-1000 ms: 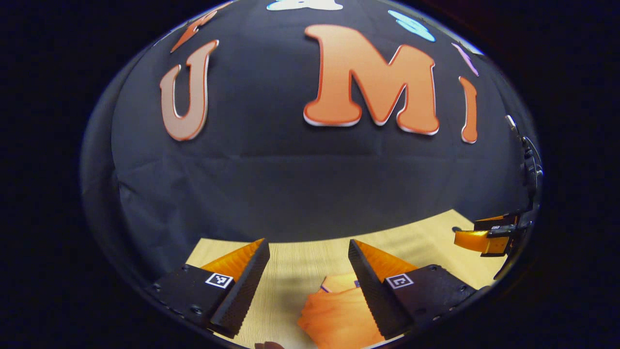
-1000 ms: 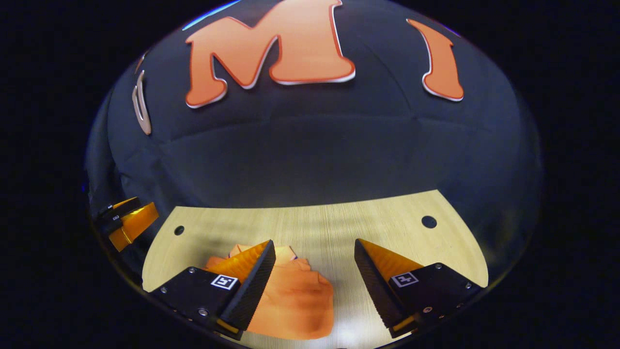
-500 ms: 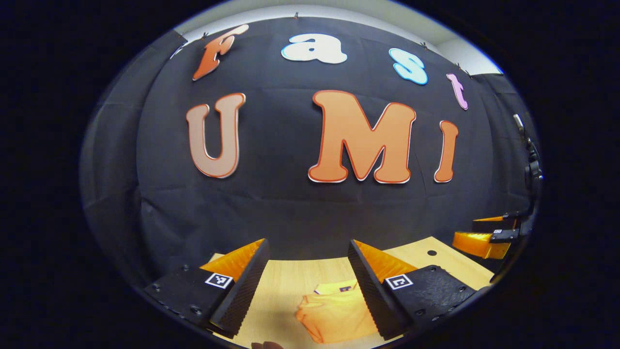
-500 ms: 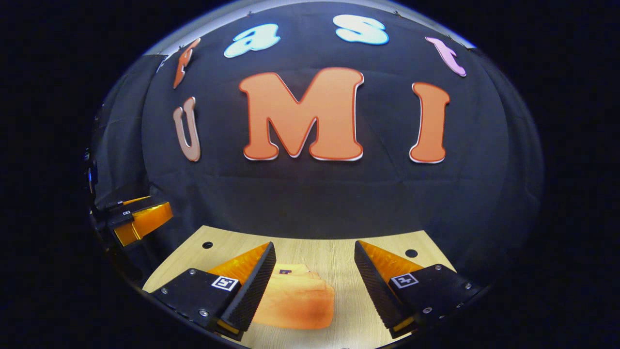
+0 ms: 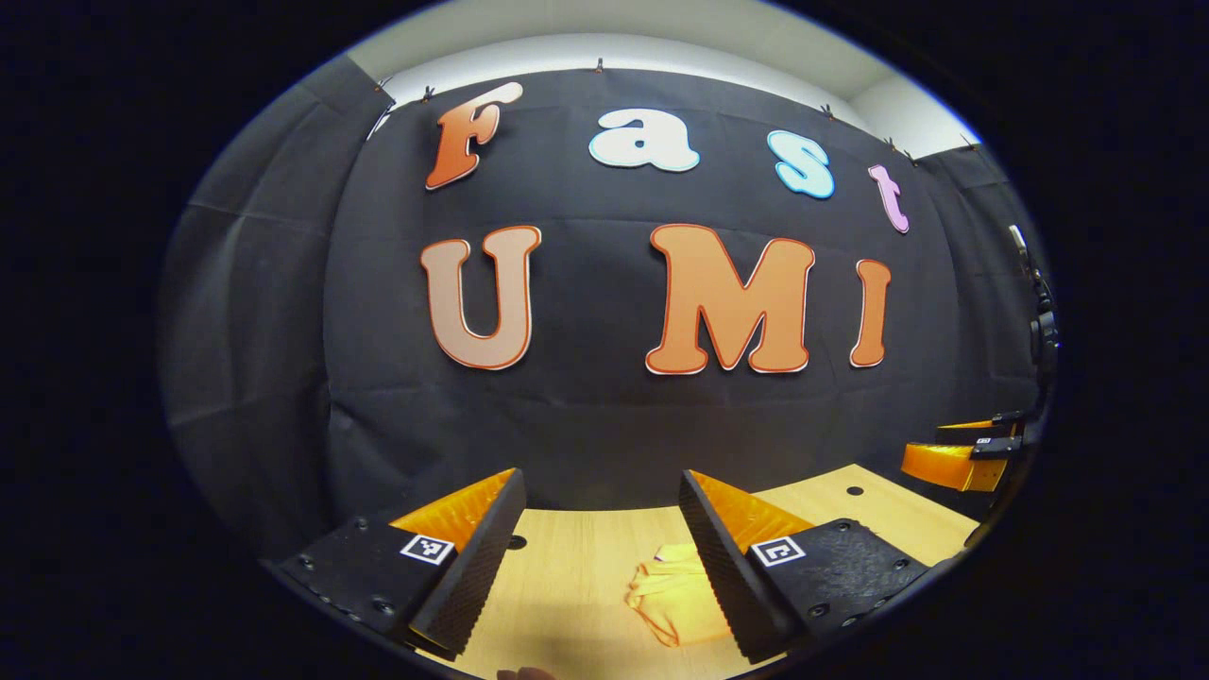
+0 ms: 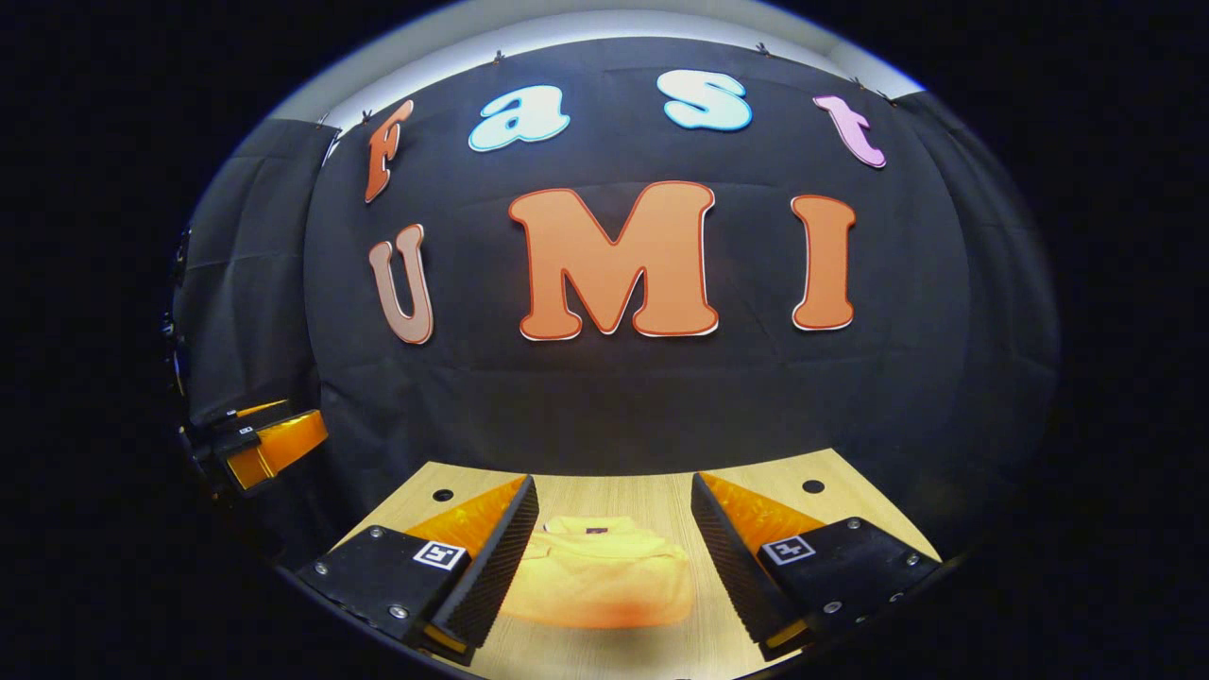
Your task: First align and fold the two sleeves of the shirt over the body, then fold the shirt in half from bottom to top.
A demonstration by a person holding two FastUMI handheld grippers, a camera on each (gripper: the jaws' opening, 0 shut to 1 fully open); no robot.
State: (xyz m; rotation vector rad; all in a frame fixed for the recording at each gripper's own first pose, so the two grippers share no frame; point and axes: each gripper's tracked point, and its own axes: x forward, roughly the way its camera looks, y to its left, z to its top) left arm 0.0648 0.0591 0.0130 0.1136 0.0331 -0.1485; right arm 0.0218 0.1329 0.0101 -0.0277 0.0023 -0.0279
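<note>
Now folded shirt (image 6: 604, 586) lies on table (image 6: 661, 501); left gripper (image 5: 601, 557) and right gripper (image 6: 614, 557) both spread wide, holding nothing.

Both grippers have lifted and pulled back from the folded orange cloth shirt (image 6: 600, 586) over the last second. In the right gripper view the shirt now sits smaller and farther off, centred between the spread fingers of the right gripper (image 6: 614, 557); before, it lay low left. In the left gripper view it shrank too, now tucked against the right finger of the left gripper (image 5: 602, 552). More wall and ceiling visible now.
</note>
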